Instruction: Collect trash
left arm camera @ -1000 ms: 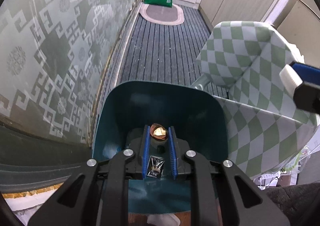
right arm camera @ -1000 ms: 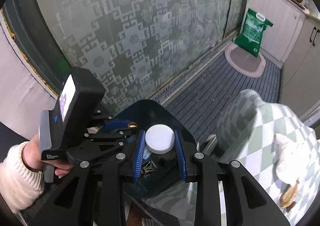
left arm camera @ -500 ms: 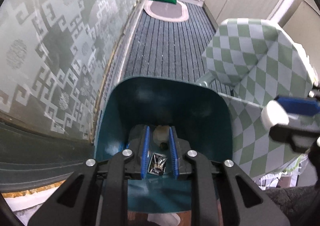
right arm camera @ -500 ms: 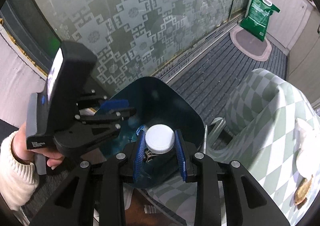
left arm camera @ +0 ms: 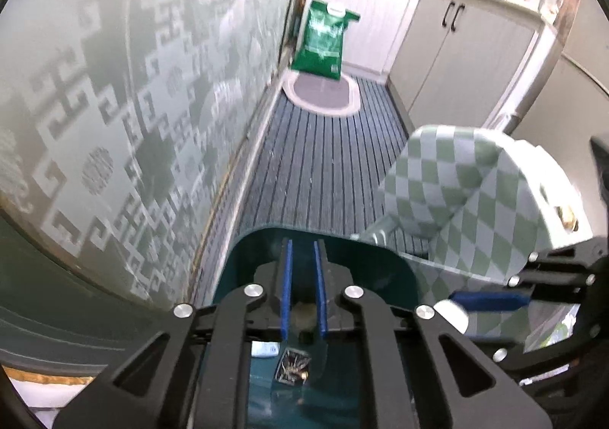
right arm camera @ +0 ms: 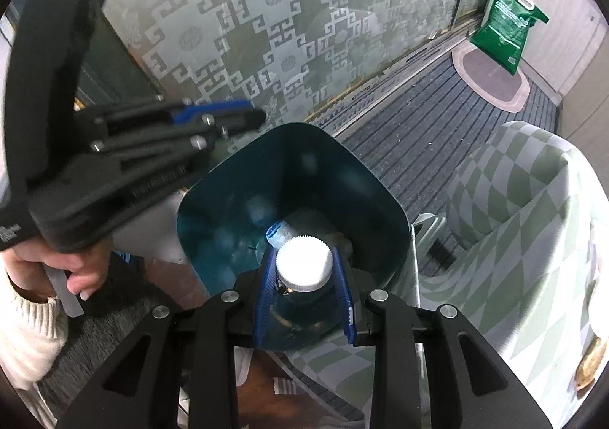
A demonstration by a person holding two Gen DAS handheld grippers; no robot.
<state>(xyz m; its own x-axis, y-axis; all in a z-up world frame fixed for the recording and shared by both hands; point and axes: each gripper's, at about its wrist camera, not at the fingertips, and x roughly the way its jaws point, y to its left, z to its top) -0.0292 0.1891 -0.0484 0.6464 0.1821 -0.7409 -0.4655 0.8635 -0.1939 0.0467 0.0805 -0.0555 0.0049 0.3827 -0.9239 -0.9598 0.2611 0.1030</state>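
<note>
Over the teal bin's (right arm camera: 243,197) open mouth, the right gripper (right arm camera: 304,277) clamps a white-capped bottle (right arm camera: 303,264); the left gripper (left arm camera: 303,296) hangs slightly parted, empty.

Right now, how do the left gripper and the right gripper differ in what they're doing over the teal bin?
The right gripper is shut on a white-capped bottle, held above the teal bin; the left gripper has its blue pads close together with nothing clearly between them. The right gripper sits over the bin's opening, while the left gripper is off beyond the rim, toward the patterned glass. Both have blue pads on black frames.
</note>
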